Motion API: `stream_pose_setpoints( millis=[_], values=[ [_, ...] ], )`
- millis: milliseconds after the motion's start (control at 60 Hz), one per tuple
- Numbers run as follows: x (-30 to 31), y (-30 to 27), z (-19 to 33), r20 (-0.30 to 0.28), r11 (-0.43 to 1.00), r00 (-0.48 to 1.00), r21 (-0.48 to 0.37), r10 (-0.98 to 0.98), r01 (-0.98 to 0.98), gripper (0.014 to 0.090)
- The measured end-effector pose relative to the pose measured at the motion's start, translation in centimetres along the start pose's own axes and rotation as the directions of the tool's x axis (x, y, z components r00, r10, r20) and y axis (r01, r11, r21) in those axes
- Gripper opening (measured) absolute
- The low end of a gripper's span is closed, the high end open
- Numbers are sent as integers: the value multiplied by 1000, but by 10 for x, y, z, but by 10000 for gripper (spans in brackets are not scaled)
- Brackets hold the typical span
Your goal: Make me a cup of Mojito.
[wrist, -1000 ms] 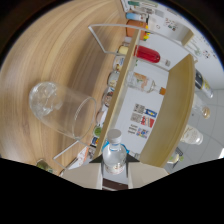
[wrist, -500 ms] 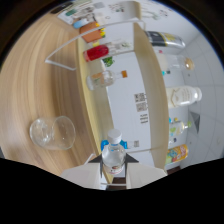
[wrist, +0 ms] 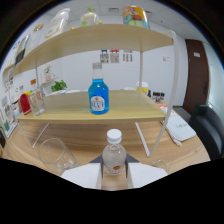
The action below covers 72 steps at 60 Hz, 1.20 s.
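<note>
My gripper [wrist: 114, 174] is shut on a small clear bottle [wrist: 113, 155] with a white cap, held upright between the two pale fingers [wrist: 85, 174]. Just beyond and left of the fingers an empty clear glass [wrist: 56, 154] stands on the wooden table. Straight ahead, a blue bottle [wrist: 98, 97] with a silver cap sits on the lower board of a wooden shelf [wrist: 135, 112]. Further left on that board are a green mint sprig [wrist: 59, 86], a clear jar [wrist: 38, 101] and a red bottle [wrist: 25, 103].
The shelf's white metal legs [wrist: 167, 100] come down to the table just ahead of the fingers. Its top board carries several containers, among them a colourful can [wrist: 135, 15]. A white pad [wrist: 180, 129] lies to the right, by a black chair [wrist: 210, 131].
The view has swung round from tilted to level and now faces the shelf head-on. The clear bottle stays between the fingers. The empty glass now sits close at the left.
</note>
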Motion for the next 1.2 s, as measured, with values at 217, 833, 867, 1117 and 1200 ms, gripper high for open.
stream_pose_setpoints(
  millis=[217,833,867,1117,1200],
  values=[
    [11,51,32,-23,992,997,-97,72,-74,335],
    [9,73,4,-42,988,999,-153,0,-7,822],
    [9,66,-4,-48,990,999,-142,-10,3,848],
    [-16,-2,-81,-59,998,997,-44,-44,42,864],
    [-30,-12,-100,-61,999,997,-25,-40,39,863]
  ],
)
